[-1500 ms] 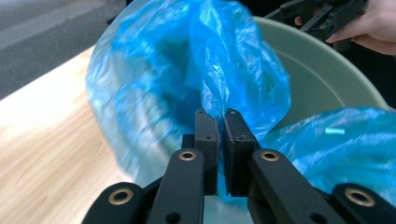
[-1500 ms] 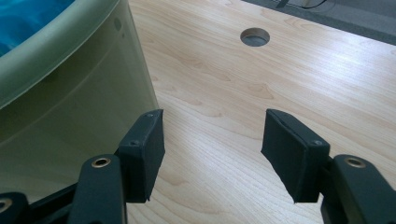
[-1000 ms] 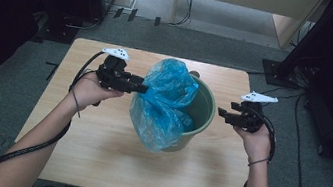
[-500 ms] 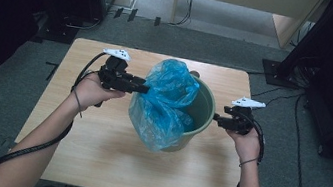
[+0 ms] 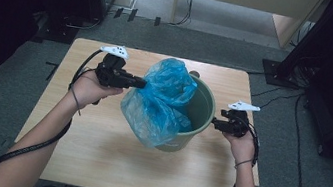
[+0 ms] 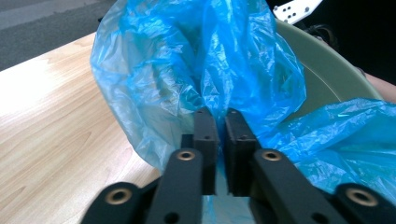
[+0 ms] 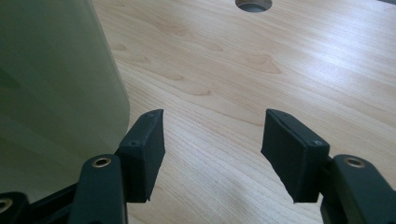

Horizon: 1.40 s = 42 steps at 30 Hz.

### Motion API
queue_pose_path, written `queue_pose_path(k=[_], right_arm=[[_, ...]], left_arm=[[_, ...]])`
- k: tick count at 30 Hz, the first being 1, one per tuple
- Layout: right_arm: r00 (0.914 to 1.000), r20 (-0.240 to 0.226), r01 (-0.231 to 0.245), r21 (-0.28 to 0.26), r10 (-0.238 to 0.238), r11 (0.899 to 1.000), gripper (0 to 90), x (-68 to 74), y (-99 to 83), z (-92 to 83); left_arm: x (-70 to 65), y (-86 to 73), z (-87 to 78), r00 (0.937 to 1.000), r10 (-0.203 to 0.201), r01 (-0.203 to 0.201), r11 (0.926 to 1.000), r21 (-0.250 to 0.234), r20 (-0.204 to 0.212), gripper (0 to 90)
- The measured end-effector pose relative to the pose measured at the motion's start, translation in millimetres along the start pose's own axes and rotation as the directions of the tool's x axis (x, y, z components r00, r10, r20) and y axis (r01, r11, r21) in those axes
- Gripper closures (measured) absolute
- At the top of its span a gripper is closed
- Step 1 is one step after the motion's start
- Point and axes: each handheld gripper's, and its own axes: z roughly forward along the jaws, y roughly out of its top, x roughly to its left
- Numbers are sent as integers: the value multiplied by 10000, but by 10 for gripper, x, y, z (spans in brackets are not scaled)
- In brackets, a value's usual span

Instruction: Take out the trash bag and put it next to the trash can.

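Lining a bin, by the look of it. Left gripper (image 5: 141,83) clenched on blue bag (image 5: 163,100), draped half in, half over near rim of green bin (image 5: 204,110) at mid-table (image 5: 92,163). Right gripper (image 5: 214,124) released, empty, just beside bin's right wall. Next probably needed: grabbing bag's free edge. One bag, one bin, two grippers.

In your high view, the blue plastic bag (image 5: 163,100) is covering the green bucket's (image 5: 201,110) rim from 7 to 11 o'clock. In your right gripper view, the frame's left edge is cutting off the bucket wall, and the top edge a table hole (image 7: 253,4).
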Motion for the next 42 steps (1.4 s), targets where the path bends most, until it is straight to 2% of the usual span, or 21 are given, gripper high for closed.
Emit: queue_pose_path(k=[5, 7, 10, 17, 21, 26, 32, 35, 42], right_arm=[[10000, 20, -38, -4, 38, 10000, 389, -3, -43, 61], [10000, -47, -49, -12, 49, 10000, 387, -6, -66, 84], [9998, -160, -145, 89, 146, 9999, 387, 1, -111, 118], [9996, -297, -17, 377, 28, 9993, 387, 35, -158, 199], [9993, -374, -56, 437, 72, 9990, 388, 40, -170, 220], [9988, -429, -198, 429, 216, 9989, 388, 21, -196, 234], [9992, -412, 22, 463, -3, 9989, 387, 27, -211, 243], [9989, -438, 210, 487, -188, 9986, 386, 40, -217, 252], [9987, -487, 174, 671, -141, 9976, 385, 34, -254, 318]], left_arm=[[-8, 16, 3, 10000, 33, -33, 9999, 110, 45, 899], [-10, 22, 2, 9999, 159, -160, 9998, 150, 53, 899], [2, 45, -22, 9999, 124, -125, 9999, 98, 87, 900], [16, 168, -193, 9997, 215, -216, 9995, -243, -71, 900], [29, 230, -286, 9996, 216, -222, 9993, -302, -199, 900], [38, 286, -381, 9997, 191, -196, 9993, -316, -160, 900], [39, 334, -520, 9993, 252, -265, 9985, -482, -271, 900], [43, 382, -644, 9993, 229, -249, 9974, -675, -310, 900], [68, 421, -790, 9982, 225, -263, 9973, -685, -551, 900]])
